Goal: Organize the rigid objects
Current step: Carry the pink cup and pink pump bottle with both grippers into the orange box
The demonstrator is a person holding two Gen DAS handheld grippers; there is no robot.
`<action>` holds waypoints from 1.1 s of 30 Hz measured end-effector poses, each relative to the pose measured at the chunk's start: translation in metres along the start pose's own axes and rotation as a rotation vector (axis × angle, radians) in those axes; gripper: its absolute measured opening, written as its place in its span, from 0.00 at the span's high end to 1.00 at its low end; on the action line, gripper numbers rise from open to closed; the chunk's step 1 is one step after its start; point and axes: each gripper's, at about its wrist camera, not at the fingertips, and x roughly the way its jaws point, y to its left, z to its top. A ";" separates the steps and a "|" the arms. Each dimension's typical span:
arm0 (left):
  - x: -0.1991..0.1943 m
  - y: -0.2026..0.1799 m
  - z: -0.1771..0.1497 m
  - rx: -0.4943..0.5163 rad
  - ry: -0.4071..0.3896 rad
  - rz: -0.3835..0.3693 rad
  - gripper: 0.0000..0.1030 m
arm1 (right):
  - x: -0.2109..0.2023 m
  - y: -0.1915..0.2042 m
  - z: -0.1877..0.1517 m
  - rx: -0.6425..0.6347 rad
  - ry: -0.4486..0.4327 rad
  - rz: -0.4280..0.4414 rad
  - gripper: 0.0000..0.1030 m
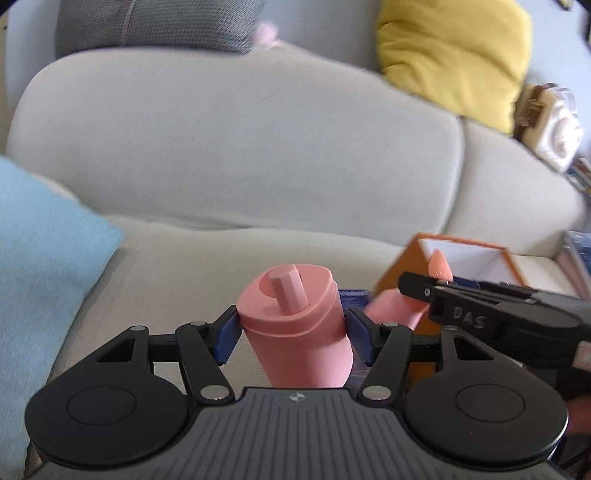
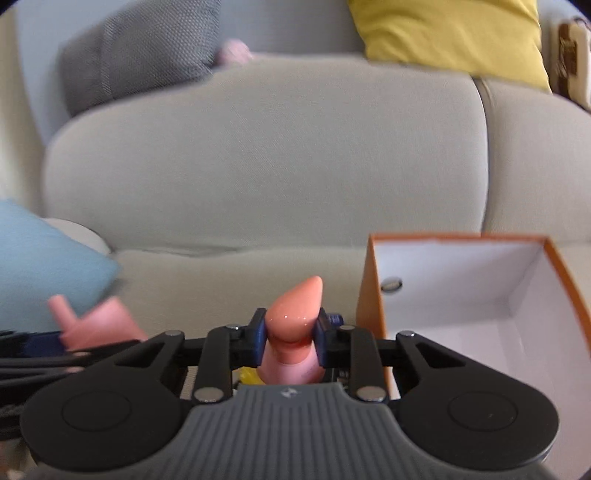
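My left gripper point(image 1: 292, 334) is shut on a pink cylindrical container point(image 1: 295, 325) with a short stem on its recessed top, held above the sofa seat. My right gripper point(image 2: 291, 341) is shut on a glossy pink cone-tipped piece point(image 2: 295, 325); its blue pads press both sides. In the left wrist view the right gripper point(image 1: 424, 291) reaches in from the right with that pink piece point(image 1: 439, 264) in front of the orange box point(image 1: 506, 258). In the right wrist view the pink container point(image 2: 92, 325) shows at the lower left. The orange box with white inside point(image 2: 461, 288) stands open just right of my right gripper.
A beige sofa point(image 1: 240, 147) fills the background. A light blue cushion point(image 1: 40, 251) lies at the left, a grey cushion point(image 1: 159, 26) and a yellow cushion point(image 1: 450, 55) lean at the back. A cream object point(image 1: 554, 129) rests at the far right.
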 end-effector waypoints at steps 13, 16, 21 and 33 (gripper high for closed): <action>-0.034 -0.126 0.004 0.337 -0.045 -0.348 0.32 | -0.131 -0.120 0.006 -0.045 0.052 0.087 0.74; -0.009 -0.162 -0.007 0.389 0.005 -0.417 0.32 | -0.136 -0.145 -0.004 -0.049 0.092 0.042 0.74; 0.033 -0.202 -0.035 0.429 0.088 -0.482 0.32 | -0.145 -0.185 -0.030 -0.024 0.159 0.051 0.74; 0.074 -0.223 -0.073 0.489 0.232 -0.491 0.32 | -0.125 -0.213 -0.063 -0.122 0.239 0.071 0.74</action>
